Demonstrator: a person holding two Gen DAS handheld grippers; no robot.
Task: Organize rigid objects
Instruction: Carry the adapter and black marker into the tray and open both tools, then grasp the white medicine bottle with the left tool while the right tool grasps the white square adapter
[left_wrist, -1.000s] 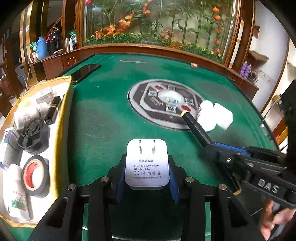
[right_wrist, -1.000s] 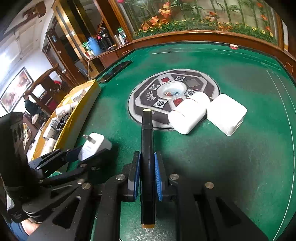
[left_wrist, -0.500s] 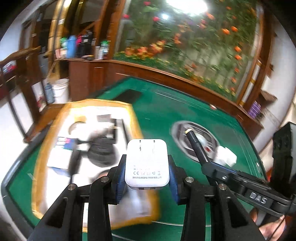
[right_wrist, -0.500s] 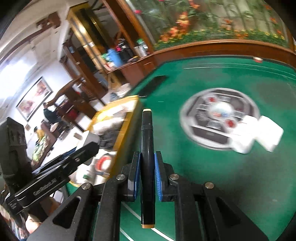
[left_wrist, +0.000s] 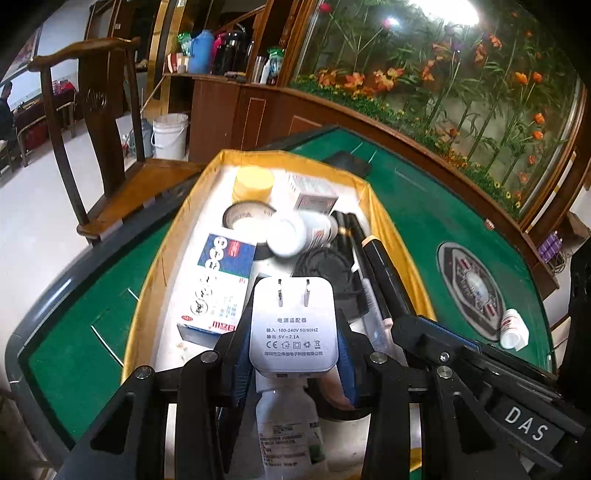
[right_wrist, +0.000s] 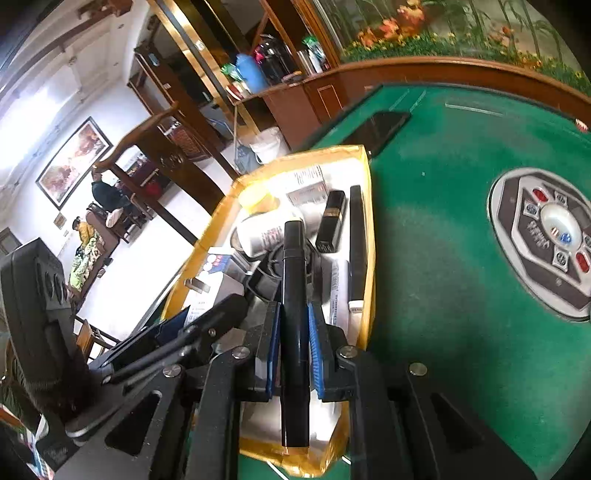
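Here, at the left of the green table (left_wrist: 424, 206), the yellow-rimmed tray (left_wrist: 380, 210) holds a blue-and-white box (left_wrist: 218, 284), a roll of tape (left_wrist: 243, 218), a white bottle (left_wrist: 295, 232) and a black tube (right_wrist: 331, 221). The left gripper (left_wrist: 293, 354) hangs over the tray, its blue pads clamped on the sides of a white power adapter (left_wrist: 293, 328) — prongs pointing away from the camera, label up. Just to its right, the right gripper (right_wrist: 294, 349) is likewise over the tray, its jaws closed on a black marker (right_wrist: 294, 325) that lies lengthwise between the fingers, tip forward above the tray's contents. Farther right — well apart, at the edge of the round centre panel (left_wrist: 472, 291) — lies a small white bottle (left_wrist: 511, 326).
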